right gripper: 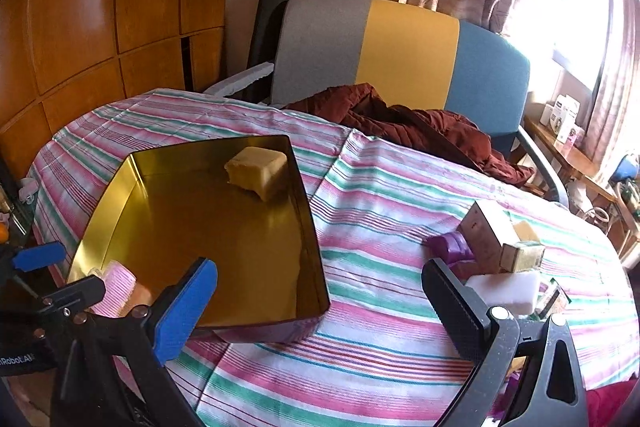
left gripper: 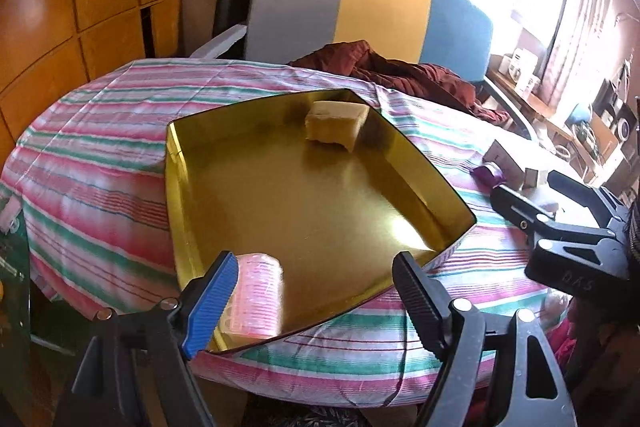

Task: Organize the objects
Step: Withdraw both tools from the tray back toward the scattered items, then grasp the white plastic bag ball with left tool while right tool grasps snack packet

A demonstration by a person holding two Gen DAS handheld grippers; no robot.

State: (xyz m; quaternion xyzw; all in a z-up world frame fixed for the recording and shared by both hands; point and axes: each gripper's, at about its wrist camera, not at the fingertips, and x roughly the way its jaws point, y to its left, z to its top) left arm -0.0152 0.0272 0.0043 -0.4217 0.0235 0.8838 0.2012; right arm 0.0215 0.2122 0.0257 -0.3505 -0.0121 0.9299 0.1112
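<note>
A shallow, glossy gold tin tray (left gripper: 332,195) sits on the pink-and-green striped cloth (left gripper: 100,163); inside it lie a spongy yellow block (left gripper: 336,125) at the far corner and a ribbed pink roll (left gripper: 256,297) at the near one. The left gripper (left gripper: 316,291) tilts down over the near rim, jaws wide, nothing between them — the roll lies just beside its blue pad. The right gripper (right gripper: 320,311) angles down over the cloth, jaws wide and empty, near the small cartons (right gripper: 496,243) and a white block (right gripper: 508,287).

Gold tray (left gripper: 176,187) with yellow block (left gripper: 336,125), pink roller (left gripper: 256,295)
</note>
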